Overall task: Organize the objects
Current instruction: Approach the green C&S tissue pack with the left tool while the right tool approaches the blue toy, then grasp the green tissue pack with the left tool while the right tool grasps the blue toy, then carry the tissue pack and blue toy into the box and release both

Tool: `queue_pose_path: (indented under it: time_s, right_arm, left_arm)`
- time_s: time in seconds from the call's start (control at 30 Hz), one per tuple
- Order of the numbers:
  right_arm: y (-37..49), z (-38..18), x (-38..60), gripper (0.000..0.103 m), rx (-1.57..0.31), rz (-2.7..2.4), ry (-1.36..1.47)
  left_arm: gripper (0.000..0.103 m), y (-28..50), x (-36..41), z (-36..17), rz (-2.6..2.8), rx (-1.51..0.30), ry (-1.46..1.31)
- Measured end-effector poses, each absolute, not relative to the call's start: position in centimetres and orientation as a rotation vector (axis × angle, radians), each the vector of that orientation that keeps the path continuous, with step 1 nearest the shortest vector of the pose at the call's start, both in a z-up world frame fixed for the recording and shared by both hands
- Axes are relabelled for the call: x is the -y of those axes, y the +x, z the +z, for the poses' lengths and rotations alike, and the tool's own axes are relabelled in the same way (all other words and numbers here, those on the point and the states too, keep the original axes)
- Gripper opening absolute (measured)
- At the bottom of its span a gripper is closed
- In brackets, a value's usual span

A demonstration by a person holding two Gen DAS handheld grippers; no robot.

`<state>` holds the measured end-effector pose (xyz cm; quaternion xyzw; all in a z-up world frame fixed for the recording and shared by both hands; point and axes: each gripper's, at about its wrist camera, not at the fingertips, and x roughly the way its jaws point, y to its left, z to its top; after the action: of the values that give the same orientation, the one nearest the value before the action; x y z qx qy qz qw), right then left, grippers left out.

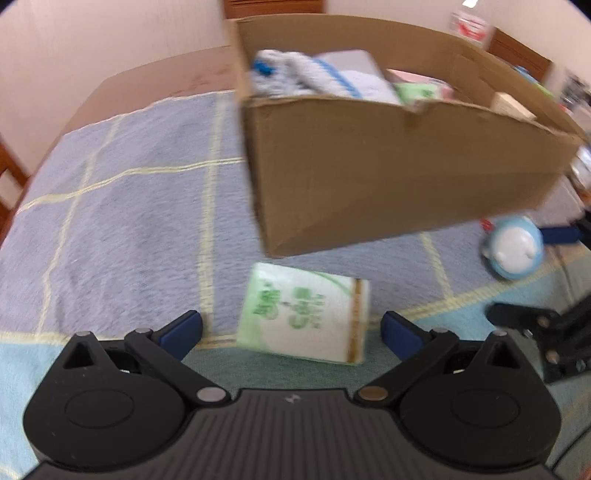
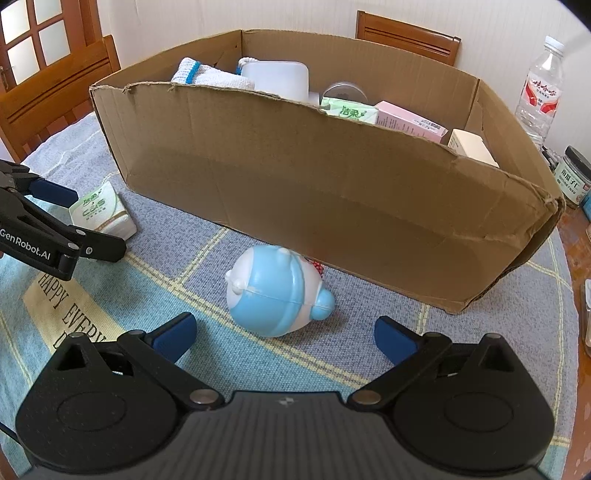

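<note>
Surface: round wooden table covered by a blue-grey checked cloth with pale yellow lines; printed lettering shows on the cloth's near left part.
Background: wooden chairs against a pale wall, a glazed wooden door at far left of the right wrist view.
Left gripper: jaws wide apart, holding nothing, blue pads either side of the tissue pack without touching it. The right wrist view shows it entering from the left edge, its tips at the pack.
Tissue pack: green and white, lying flat on the cloth, just in front of the box's left corner; left wrist view is motion-blurred.
Toy: blue and white, rounded, lying on its side on the cloth, close to the box's front wall. A small red beaded item sits behind it, partly hidden.
Right gripper: jaws wide apart, empty, toy just ahead between the pads' lines, not touched.
Cardboard box: open top, torn front rim, standing on the cloth behind both items.
Box contents, left to right: white towel with blue trim, white plastic container, round tin, green tissue pack, pink carton, cream carton.
Right of box: water bottle with red label, upright; dark-lidded jar nearer, on bare wood.
</note>
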<state>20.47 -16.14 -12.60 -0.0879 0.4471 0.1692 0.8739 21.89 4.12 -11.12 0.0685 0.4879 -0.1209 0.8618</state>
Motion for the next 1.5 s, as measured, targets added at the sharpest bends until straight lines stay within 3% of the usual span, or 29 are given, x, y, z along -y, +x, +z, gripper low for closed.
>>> queue_pose_path:
  time_s: [0.27,0.53,0.8,1.1,1.5]
  right_arm:
    - [20.2,-12.7,16.0,0.103,-0.926,0.351,-0.181]
    - [20.8,-12.5,15.5,0.103,-0.94,0.348,-0.173]
    - [21.4,-11.9,14.6,0.082,-0.931,0.35,-0.175]
    - [21.4,-11.5,14.6,0.063,-0.932,0.333,-0.183]
    - [21.2,-10.7,15.1,0.061,-0.947,0.325,-0.186]
  left_arm:
    - [0.086,21.6,-3.2,-10.7,-0.358,-0.99,0.197]
    - [0.086,21.7,-3.3,-10.8,-0.355,-0.985,0.192]
    - [0.086,21.9,-3.6,-10.9,-0.363,-0.984,0.197]
    - [0.068,21.4,-2.8,-10.6,-0.377,-0.95,0.209]
    - [0.064,21.2,-2.0,-10.3,-0.389,-0.966,0.239]
